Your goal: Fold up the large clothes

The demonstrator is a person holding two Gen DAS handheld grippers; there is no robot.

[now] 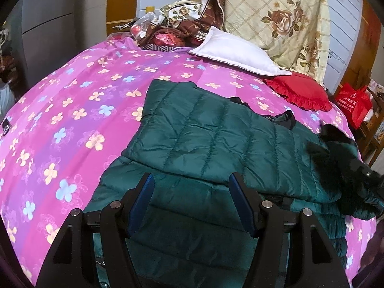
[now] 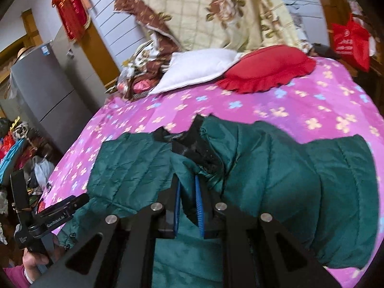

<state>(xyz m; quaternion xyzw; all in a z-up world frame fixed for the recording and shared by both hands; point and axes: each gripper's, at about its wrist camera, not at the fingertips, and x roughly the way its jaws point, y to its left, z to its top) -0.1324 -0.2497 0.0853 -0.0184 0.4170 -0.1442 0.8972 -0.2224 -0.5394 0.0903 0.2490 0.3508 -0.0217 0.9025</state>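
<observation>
A dark green quilted puffer jacket (image 1: 216,141) lies on a bed with a pink flowered cover (image 1: 72,120). One part is folded over the body. In the left wrist view my left gripper (image 1: 190,187) is open, its blue pads just above the jacket's near part, holding nothing. In the right wrist view my right gripper (image 2: 188,187) is shut on a fold of the green jacket (image 2: 276,168), close to its black-lined collar (image 2: 199,148). The left gripper's body (image 2: 55,213) and the hand holding it show at the lower left there.
A white pillow (image 1: 237,52) and a red frilled cushion (image 1: 300,91) lie at the head of the bed. A floral quilt (image 1: 276,16) and a heap of cloth (image 1: 172,28) stand behind. A grey fridge (image 2: 45,96) is left; a red bag (image 2: 350,43) is right.
</observation>
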